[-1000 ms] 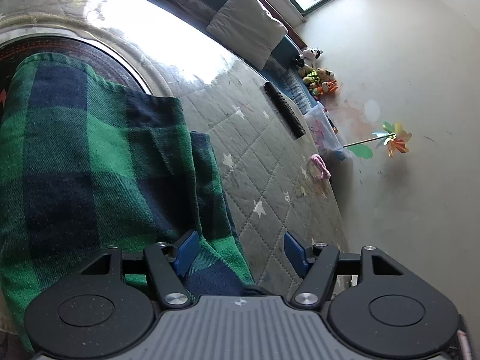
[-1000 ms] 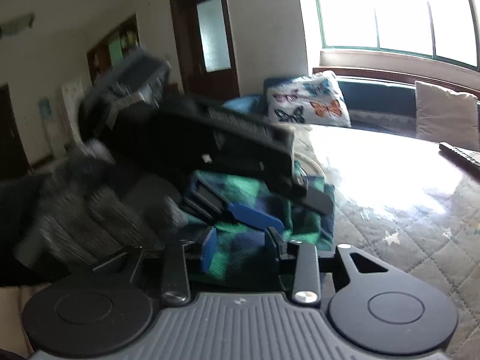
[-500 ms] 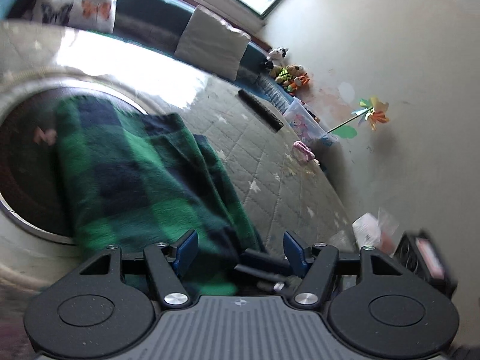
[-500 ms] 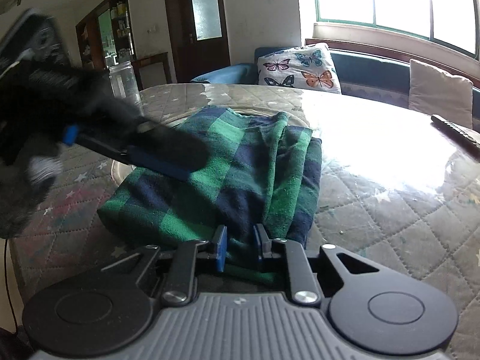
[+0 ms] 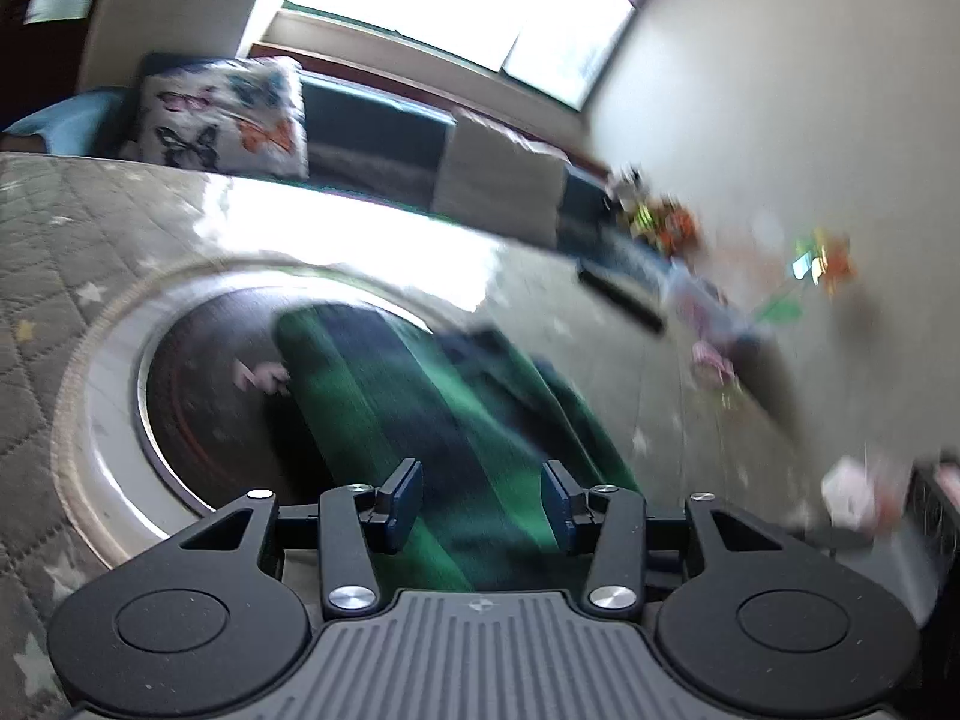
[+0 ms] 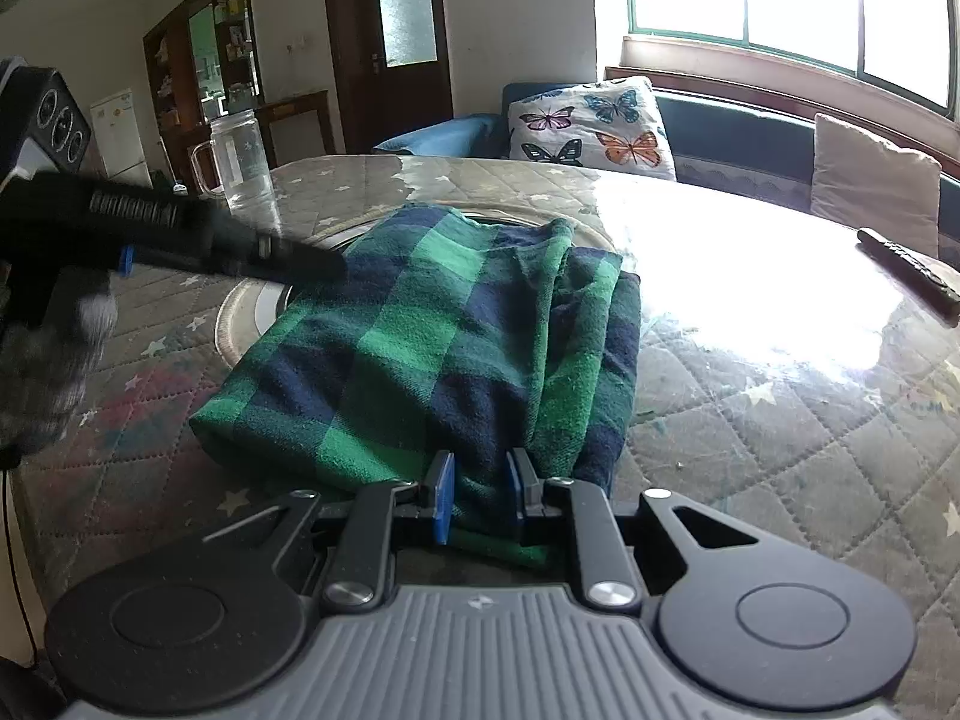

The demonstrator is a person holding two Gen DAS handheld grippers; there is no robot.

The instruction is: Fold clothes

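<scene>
A green and navy plaid cloth (image 6: 420,348) lies folded lengthwise on the quilted table, partly over a round inset. My right gripper (image 6: 480,492) is shut on the cloth's near edge, a thick fold pinched between its blue pads. The left wrist view is blurred. There my left gripper (image 5: 480,501) hovers over the near end of the cloth (image 5: 420,408); its jaws are closing, and the pads stand apart without pressing the fabric. In the right wrist view the left gripper (image 6: 288,255) reaches in from the left, held by a gloved hand (image 6: 48,360), its tip by the cloth's far left edge.
A glass jar (image 6: 240,162) stands at the table's far left. A dark remote (image 6: 906,270) lies at the far right. The round inset's pale rim (image 5: 120,420) circles the cloth's left side. A butterfly pillow (image 6: 594,126) and a beige cushion (image 6: 876,180) sit on the bench behind.
My left gripper swung off the cloth to its left side, rolled, and its jaws narrowed. My right gripper closed on the cloth's near fold and has stayed there.
</scene>
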